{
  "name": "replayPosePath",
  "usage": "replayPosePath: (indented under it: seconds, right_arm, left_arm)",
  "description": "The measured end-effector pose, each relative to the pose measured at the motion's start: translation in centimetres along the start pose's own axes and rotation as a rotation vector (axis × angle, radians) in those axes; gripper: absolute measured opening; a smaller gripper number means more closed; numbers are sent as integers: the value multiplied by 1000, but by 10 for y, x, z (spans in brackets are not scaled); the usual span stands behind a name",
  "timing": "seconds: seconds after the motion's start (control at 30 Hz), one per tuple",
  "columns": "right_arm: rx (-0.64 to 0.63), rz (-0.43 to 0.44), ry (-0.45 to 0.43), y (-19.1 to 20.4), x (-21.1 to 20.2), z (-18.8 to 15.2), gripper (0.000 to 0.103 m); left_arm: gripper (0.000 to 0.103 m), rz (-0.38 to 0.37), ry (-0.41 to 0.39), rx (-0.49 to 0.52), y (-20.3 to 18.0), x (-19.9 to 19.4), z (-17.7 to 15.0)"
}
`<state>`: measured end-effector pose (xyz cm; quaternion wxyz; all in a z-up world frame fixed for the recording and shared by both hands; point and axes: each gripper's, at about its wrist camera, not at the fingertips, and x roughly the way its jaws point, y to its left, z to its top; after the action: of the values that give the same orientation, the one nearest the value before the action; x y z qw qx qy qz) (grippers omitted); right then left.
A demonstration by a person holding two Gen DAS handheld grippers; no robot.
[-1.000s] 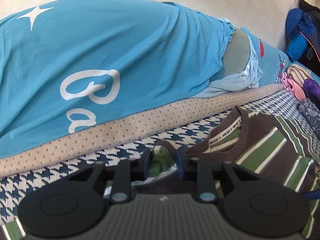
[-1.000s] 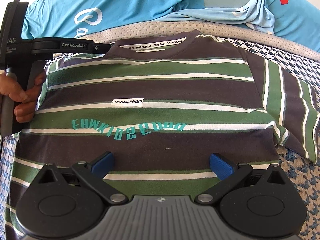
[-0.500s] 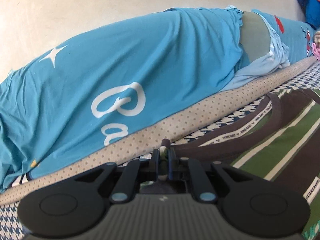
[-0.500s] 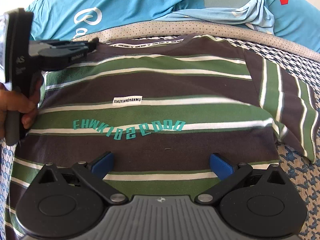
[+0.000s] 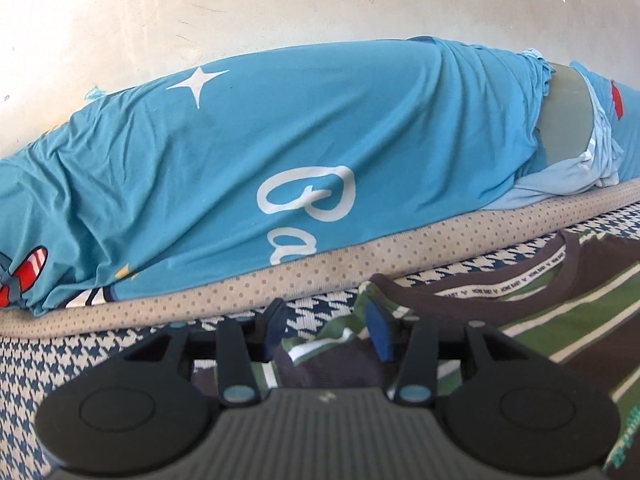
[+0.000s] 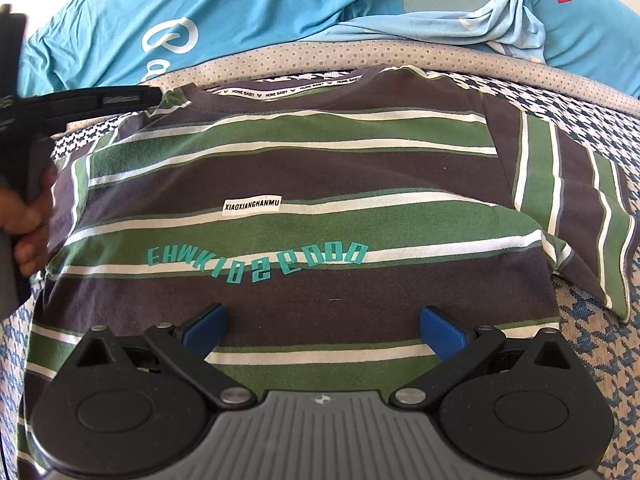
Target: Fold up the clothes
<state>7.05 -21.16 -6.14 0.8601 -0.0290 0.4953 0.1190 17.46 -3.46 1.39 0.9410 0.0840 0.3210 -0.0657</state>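
Note:
A brown, green and white striped T-shirt (image 6: 320, 168) lies flat, front up, collar toward the far side. My right gripper (image 6: 322, 326) hovers over its lower body, open wide with nothing between the fingers. In the right wrist view my left gripper (image 6: 154, 96) reaches in from the left to the shirt's left shoulder, held by a hand (image 6: 28, 216). In the left wrist view the left gripper (image 5: 326, 328) is open, its blue pads on either side of the shoulder fabric of the shirt (image 5: 560, 320). The right sleeve lies spread out to the right.
A blue bedding cover (image 5: 280, 160) with white lettering and a star bulges along the far side against a pale wall (image 5: 280, 8). A beige dotted mat edge (image 5: 320, 272) runs in front of it. The shirt rests on a blue-and-white houndstooth cover (image 5: 100, 360).
The left gripper was shut on the shirt's shoulder half a second ago and has opened, letting it go. The shoulder now lies flatter. The right gripper has not moved.

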Motion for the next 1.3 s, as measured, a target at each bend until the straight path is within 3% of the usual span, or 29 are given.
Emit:
replayPosePath:
  seconds: [0.17, 0.5, 0.8, 0.9, 1.0, 1.13, 1.3]
  right_arm:
    - [11, 10, -3, -1, -1, 0, 103]
    - [72, 42, -20, -9, -7, 0, 101]
    - [101, 41, -30, -17, -13, -2, 101]
    - [103, 45, -33, -18, -13, -2, 101]
    - [86, 42, -26, -13, -11, -2, 101]
    - [55, 37, -22, -9, -9, -4, 101]
    - [44, 29, -20, -6, -7, -4, 102]
  left_arm:
    - [54, -13, 44, -39, 5, -36, -13]
    - [54, -5, 138, -128, 19, -86, -65]
    - [60, -54, 98, -136, 10, -86, -57]
    - [72, -46, 52, -132, 11, -80, -49]
    - [70, -62, 6, -169, 22, -70, -36]
    - [52, -67, -19, -203, 40, -51, -23]
    - [50, -113, -4, -209, 49, -25, -19]
